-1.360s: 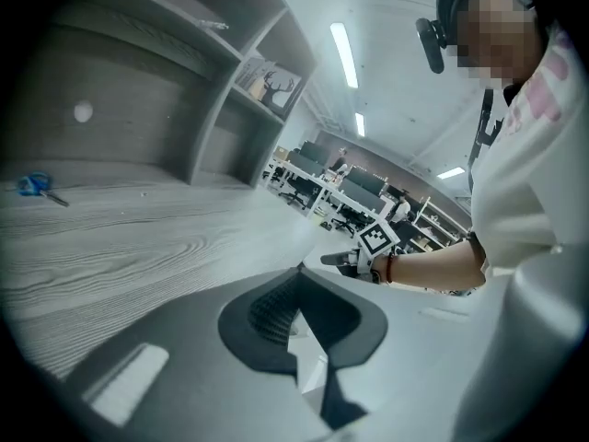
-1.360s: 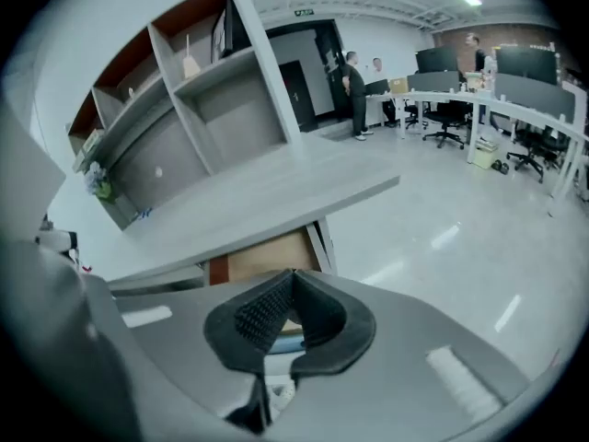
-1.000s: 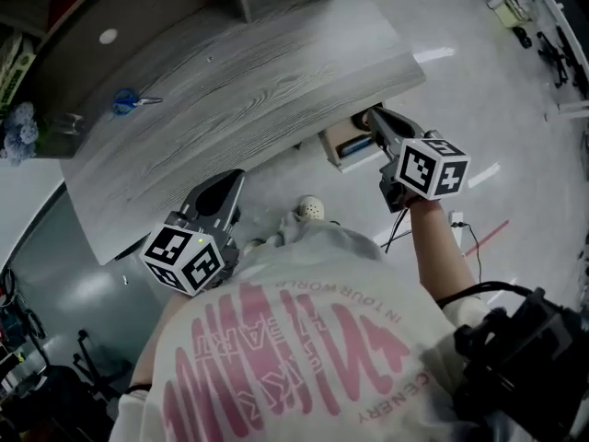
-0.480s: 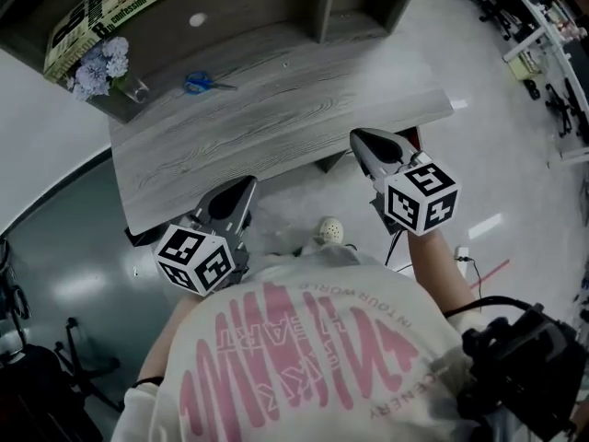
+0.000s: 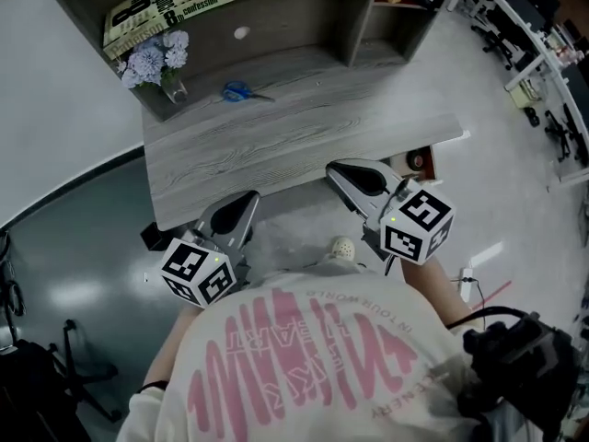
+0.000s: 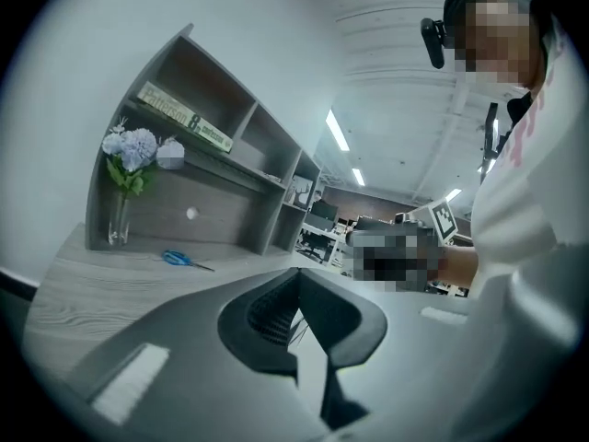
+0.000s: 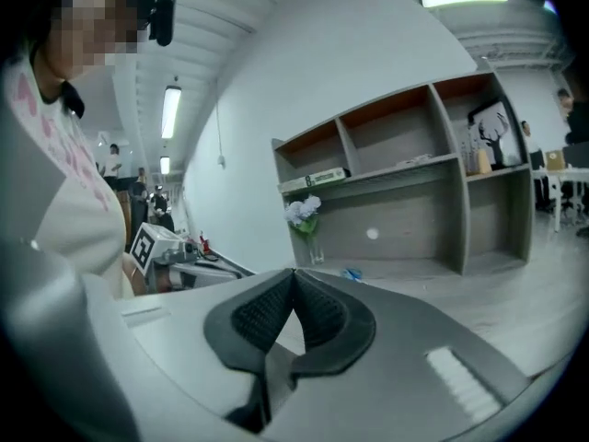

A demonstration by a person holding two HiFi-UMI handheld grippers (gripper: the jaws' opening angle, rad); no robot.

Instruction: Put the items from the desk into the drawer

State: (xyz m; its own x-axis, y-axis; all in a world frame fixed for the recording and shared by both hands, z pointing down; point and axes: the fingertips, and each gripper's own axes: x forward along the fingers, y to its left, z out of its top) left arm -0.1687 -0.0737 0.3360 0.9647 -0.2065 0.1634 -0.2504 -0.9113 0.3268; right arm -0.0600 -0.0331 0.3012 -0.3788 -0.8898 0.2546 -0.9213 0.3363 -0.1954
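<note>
Head view: my left gripper and right gripper hang at the near edge of the desk, over pale glossy floor. A drawer pokes out under the edge, right of my right gripper. Scissors lie far ahead of my left gripper, beside a vase of flowers. Their handles point left and their blades right, along the shelf unit.

Left gripper view: my jaws are closed on nothing, and only grey woodgrain lies before the scissors.

Right gripper view: my jaws are pressed together, empty.
</note>
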